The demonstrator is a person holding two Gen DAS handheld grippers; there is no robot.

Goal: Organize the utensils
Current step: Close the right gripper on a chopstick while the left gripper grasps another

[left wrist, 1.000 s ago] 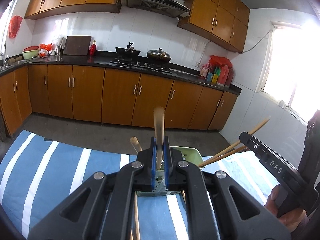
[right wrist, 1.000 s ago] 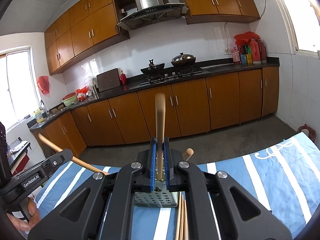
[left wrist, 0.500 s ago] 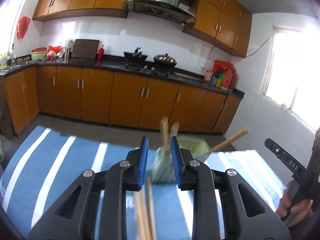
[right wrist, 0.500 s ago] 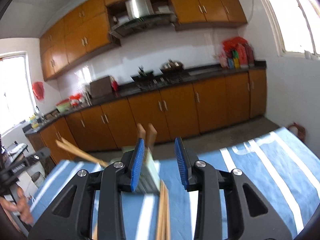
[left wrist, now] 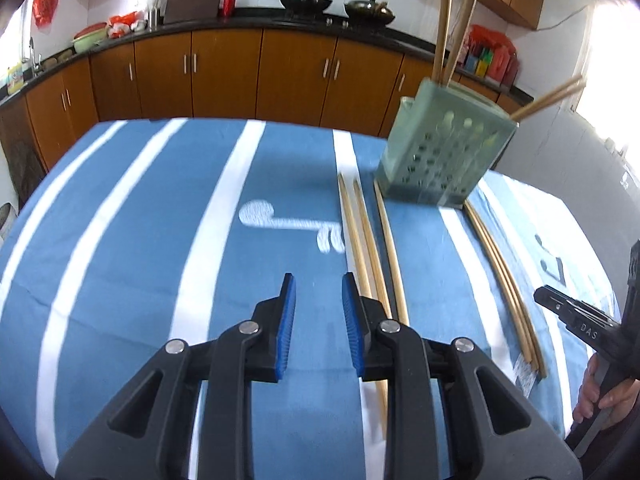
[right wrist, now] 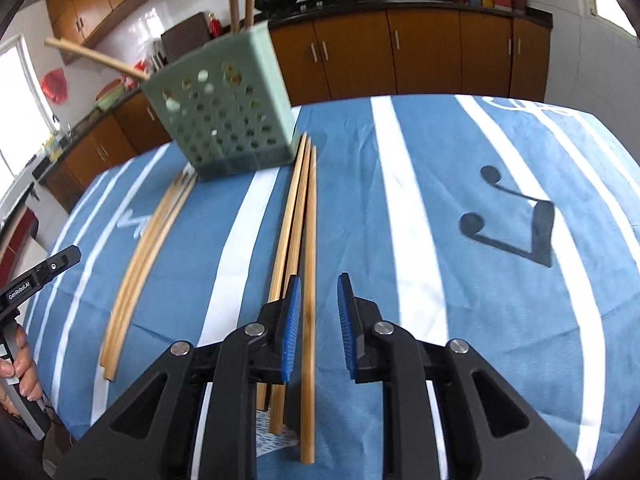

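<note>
A pale green perforated utensil holder (left wrist: 444, 152) (right wrist: 224, 120) stands on the blue striped cloth with several wooden chopsticks upright or leaning in it. Loose chopsticks lie on the cloth on both sides of it: one group (left wrist: 372, 252) (right wrist: 144, 256) beside my left gripper, another group (left wrist: 504, 280) (right wrist: 296, 240) beside my right gripper. My left gripper (left wrist: 318, 312) is open and empty above the cloth, just left of its group. My right gripper (right wrist: 316, 312) is open and empty, its left finger over the nearest chopsticks.
The blue and white striped tablecloth (left wrist: 140, 240) (right wrist: 480, 184) covers the table. Beyond the far edge are brown kitchen cabinets (left wrist: 224, 72) and a dark counter with pots. Each gripper's handle and hand shows at the other view's edge (left wrist: 592, 332) (right wrist: 28, 292).
Both grippers held a chopstick upright over the holder, opened and let it drop in. Both have since pulled back and tilted down toward the loose chopsticks on the cloth.
</note>
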